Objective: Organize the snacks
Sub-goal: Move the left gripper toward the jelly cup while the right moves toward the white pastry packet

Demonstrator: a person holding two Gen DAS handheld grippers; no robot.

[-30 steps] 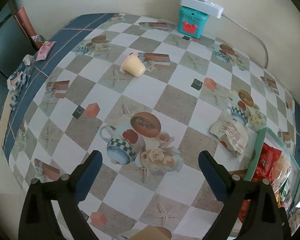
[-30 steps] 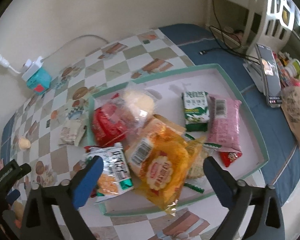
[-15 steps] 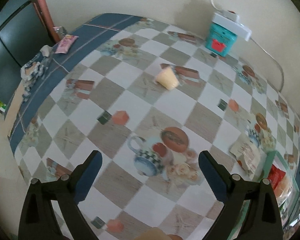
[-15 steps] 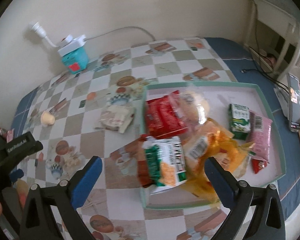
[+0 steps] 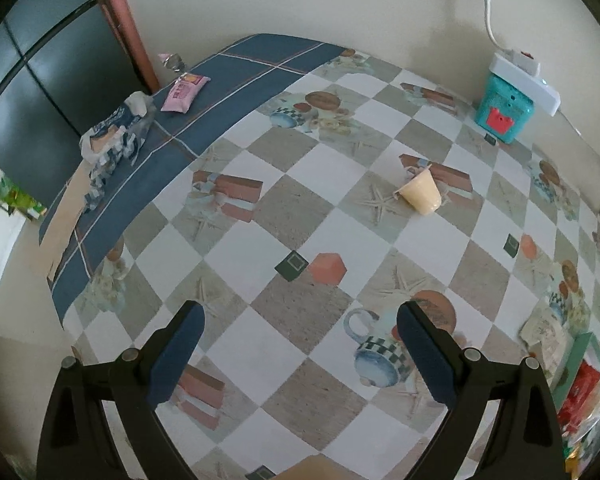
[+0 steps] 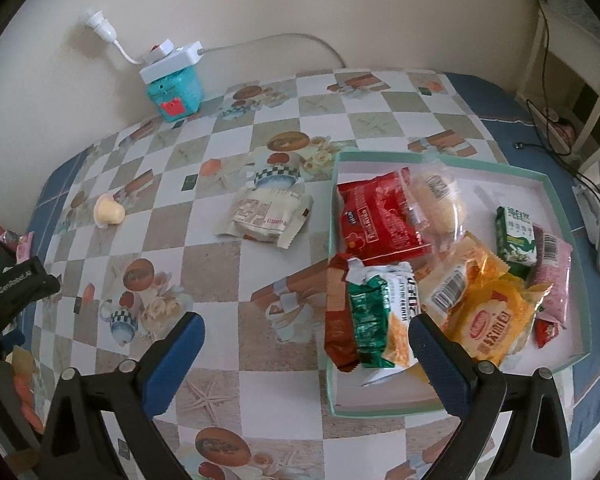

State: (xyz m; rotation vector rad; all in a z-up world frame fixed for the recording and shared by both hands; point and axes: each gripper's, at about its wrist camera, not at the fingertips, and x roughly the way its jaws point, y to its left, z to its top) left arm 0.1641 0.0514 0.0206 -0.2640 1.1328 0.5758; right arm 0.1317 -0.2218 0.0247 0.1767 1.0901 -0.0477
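Fingers of left gripper (image 5: 298, 330) and right gripper (image 6: 306, 334) spread wide, empty. Tray (image 6: 562, 196) mostly loaded; I judge pudding cup (image 5: 420, 195) at 1 o'clock and pale packet (image 6: 266, 218) remain on desk (image 5: 340, 168).

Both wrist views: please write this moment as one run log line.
left gripper: open, empty | right gripper: open, empty | cup, white packet: on table, outside tray

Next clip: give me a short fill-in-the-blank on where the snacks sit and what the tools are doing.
1. The yellow pudding cup lies on its ____ on the tablecloth.
2. The beige packet lies ____ the green-rimmed tray.
3. Both the left tool and the right tool are ____ and hold nothing.
4. The power strip rests on top of a ____ box.

Missing words: side; outside; open; teal
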